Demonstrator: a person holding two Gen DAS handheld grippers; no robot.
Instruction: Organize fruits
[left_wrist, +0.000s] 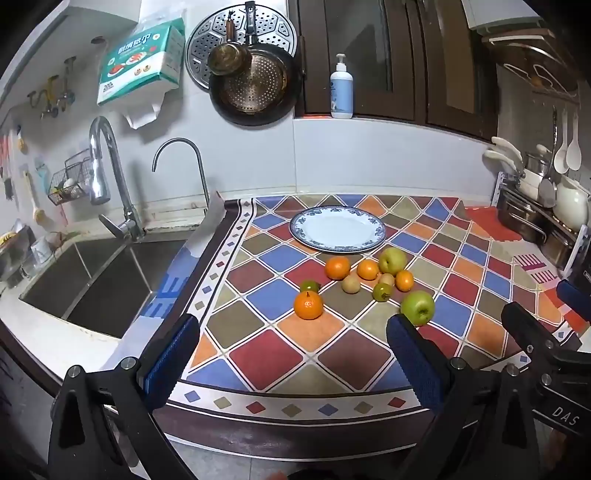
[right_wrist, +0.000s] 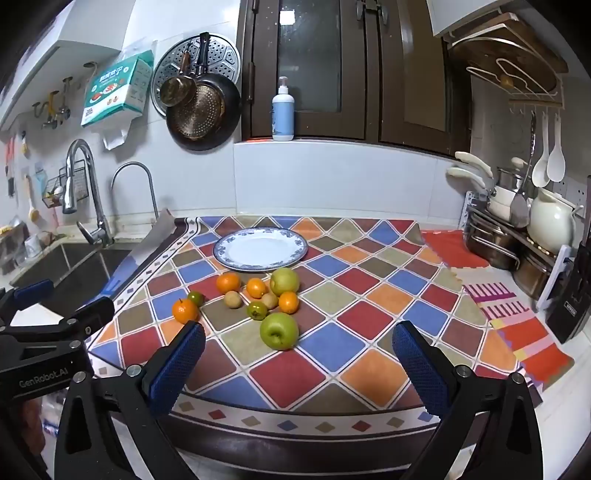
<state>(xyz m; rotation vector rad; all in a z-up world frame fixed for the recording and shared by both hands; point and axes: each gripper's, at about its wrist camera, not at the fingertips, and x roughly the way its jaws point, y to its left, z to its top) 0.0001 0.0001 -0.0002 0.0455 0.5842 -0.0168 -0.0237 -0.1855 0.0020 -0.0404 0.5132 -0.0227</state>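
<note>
In the left wrist view the small green fruit (left_wrist: 309, 285) sits half hidden behind the nearest orange (left_wrist: 308, 305), and only the black frame of the right hand-held gripper (left_wrist: 569, 306) shows, cut by the right edge. The lettering on the wall-hung paper pack (right_wrist: 117, 88) is too small to read. The sink (right_wrist: 55, 266) is cut off at the left.

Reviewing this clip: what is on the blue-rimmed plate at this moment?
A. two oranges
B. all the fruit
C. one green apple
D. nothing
D: the plate shows only its bare white centre, while the green apple, the oranges and the other fruit all lie on the patterned mat in front of it.
</note>
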